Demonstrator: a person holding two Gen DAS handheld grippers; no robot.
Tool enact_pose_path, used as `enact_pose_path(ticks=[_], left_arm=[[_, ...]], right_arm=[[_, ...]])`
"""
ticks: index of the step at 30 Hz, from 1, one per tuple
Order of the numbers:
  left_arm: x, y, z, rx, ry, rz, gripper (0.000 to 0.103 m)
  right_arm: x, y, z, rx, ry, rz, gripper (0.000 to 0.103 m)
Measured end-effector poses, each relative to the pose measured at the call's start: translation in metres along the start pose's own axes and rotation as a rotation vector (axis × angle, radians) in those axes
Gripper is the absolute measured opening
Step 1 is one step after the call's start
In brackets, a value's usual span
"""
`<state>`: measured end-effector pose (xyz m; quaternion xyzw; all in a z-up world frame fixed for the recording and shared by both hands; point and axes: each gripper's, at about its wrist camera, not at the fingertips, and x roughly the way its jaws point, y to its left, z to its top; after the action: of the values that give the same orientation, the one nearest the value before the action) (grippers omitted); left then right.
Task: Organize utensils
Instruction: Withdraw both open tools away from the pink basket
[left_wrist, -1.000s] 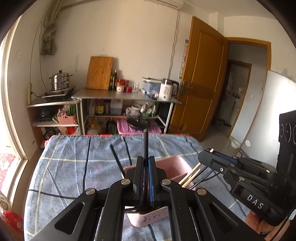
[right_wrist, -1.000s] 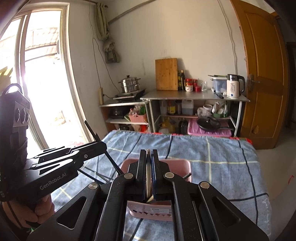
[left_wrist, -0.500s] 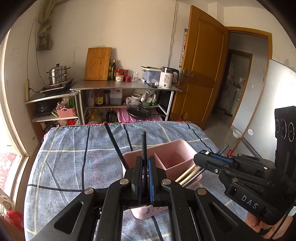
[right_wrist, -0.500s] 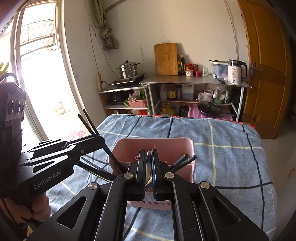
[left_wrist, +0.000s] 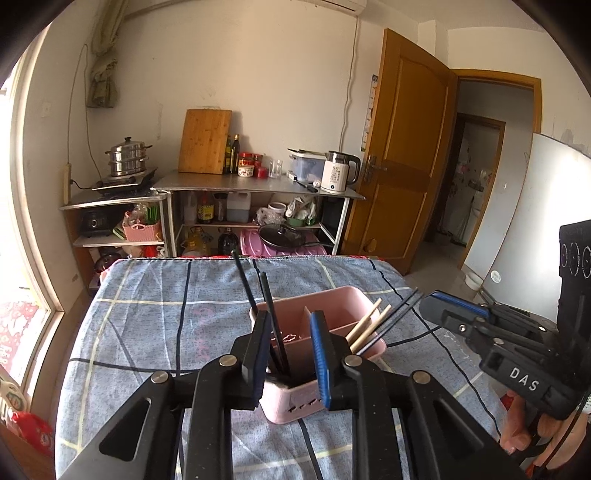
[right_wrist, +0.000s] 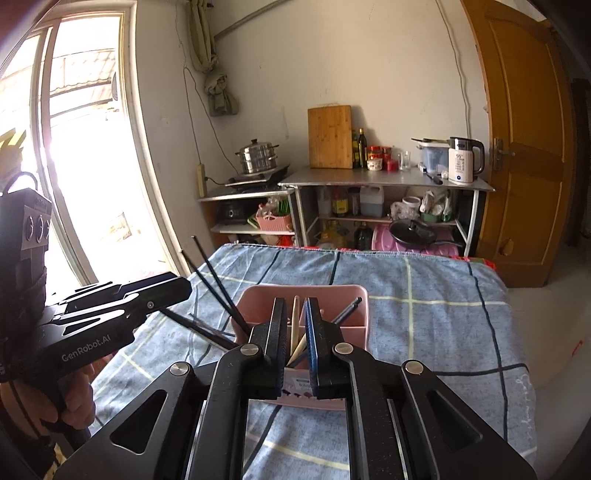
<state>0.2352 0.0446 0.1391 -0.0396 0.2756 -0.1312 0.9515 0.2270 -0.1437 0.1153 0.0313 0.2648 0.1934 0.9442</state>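
Jaws, both grippers: opening, releasing. Left gripper (left_wrist: 288, 354) frees black chopsticks (left_wrist: 271, 314); right gripper (right_wrist: 295, 343) frees pale chopsticks (right_wrist: 294, 325). Both pairs stand in pink holder (left_wrist: 343, 302) on checked surface (left_wrist: 155, 314). Task seemingly near done.

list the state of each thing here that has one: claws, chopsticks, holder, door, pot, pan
left claw: jaws opening, black chopstick between them, not pinched
right claw: jaws opening, wooden chopstick between them, not pinched
black chopsticks: standing tilted in pink holder
wooden chopsticks: leaning in the holder's other compartment
pink holder: upright on the cloth
door: open
steamer pot: lidded
pan: lidded
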Motion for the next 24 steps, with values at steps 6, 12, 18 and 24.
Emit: enact_pose_path(ticks=[6, 12, 18, 24], left_arm=[[-0.028, -0.009, -0.018, -0.002, -0.025, 0.011, 0.023], [-0.055, -0.025, -0.040, 0.006, -0.056, 0.022, 0.024], [-0.075, -0.043, -0.066, 0.026, -0.076, 0.028, 0.024], [-0.084, -0.056, -0.097, 0.034, -0.074, 0.036, 0.024]], right_arm=[[-0.029, 0.008, -0.013, -0.014, -0.037, 0.002, 0.019], [-0.053, 0.012, -0.031, -0.017, -0.056, -0.002, 0.019], [-0.075, 0.017, -0.052, -0.023, -0.077, -0.019, 0.020], [-0.091, 0.021, -0.082, -0.027, -0.080, -0.050, 0.020]])
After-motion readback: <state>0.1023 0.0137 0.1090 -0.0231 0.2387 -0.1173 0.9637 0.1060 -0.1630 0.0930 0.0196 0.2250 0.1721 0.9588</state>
